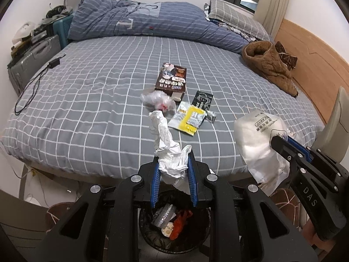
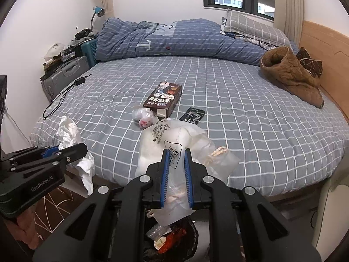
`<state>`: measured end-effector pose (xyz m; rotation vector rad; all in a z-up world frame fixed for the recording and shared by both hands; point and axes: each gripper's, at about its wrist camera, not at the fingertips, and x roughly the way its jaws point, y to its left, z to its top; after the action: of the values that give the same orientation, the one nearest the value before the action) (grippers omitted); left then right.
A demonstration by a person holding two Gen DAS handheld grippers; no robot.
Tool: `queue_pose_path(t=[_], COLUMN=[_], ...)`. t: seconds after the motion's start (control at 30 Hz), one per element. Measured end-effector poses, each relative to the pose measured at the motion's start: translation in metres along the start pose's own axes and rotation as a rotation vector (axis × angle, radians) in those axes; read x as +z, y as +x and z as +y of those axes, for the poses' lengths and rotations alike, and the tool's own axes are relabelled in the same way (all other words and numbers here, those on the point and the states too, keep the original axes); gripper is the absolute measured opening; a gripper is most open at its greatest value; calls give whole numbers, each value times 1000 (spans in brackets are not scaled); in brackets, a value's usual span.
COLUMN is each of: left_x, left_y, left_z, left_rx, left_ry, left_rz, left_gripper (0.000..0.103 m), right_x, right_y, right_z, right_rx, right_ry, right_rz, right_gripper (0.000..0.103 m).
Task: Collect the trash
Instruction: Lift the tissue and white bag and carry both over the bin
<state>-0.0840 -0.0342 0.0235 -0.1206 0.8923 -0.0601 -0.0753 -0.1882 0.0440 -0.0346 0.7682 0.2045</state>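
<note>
My left gripper (image 1: 173, 156) is shut on a crumpled white tissue (image 1: 166, 139) and holds it above a black trash bin (image 1: 174, 229) on the floor by the bed's near edge. My right gripper (image 2: 176, 155) is shut on a clear plastic bag with printed text (image 2: 174, 144), also over the bin (image 2: 174, 238). The bin holds orange and clear wrappers. On the bed lie a brown box (image 1: 172, 78), a crumpled clear bag (image 1: 157, 100), a yellow-and-white wrapper (image 1: 189, 120) and a black packet (image 1: 202, 99).
A grey checked bed (image 1: 98, 100) fills the view, with a blue duvet (image 1: 139, 19) and pillow at the back. A brown jacket (image 1: 270, 65) lies at right by the wooden headboard. A charger cable (image 1: 32, 87) lies at the left edge. A suitcase (image 1: 32, 59) stands beyond.
</note>
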Motion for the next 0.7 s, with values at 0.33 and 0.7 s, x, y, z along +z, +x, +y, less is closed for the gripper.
queue_pose_path(t=[0.33, 0.7], left_x=[-37, -62], left_y=[1, 16], left_z=[0, 2], left_rx=[4, -9], left_ry=[0, -17], left_rz=[30, 80], left_gripper=[22, 22], right_x=[-34, -64], right_y=[0, 8], right_z=[0, 13], right_rx=[6, 8], right_ry=[34, 3], right_rz=[37, 85], right_gripper=[13, 13])
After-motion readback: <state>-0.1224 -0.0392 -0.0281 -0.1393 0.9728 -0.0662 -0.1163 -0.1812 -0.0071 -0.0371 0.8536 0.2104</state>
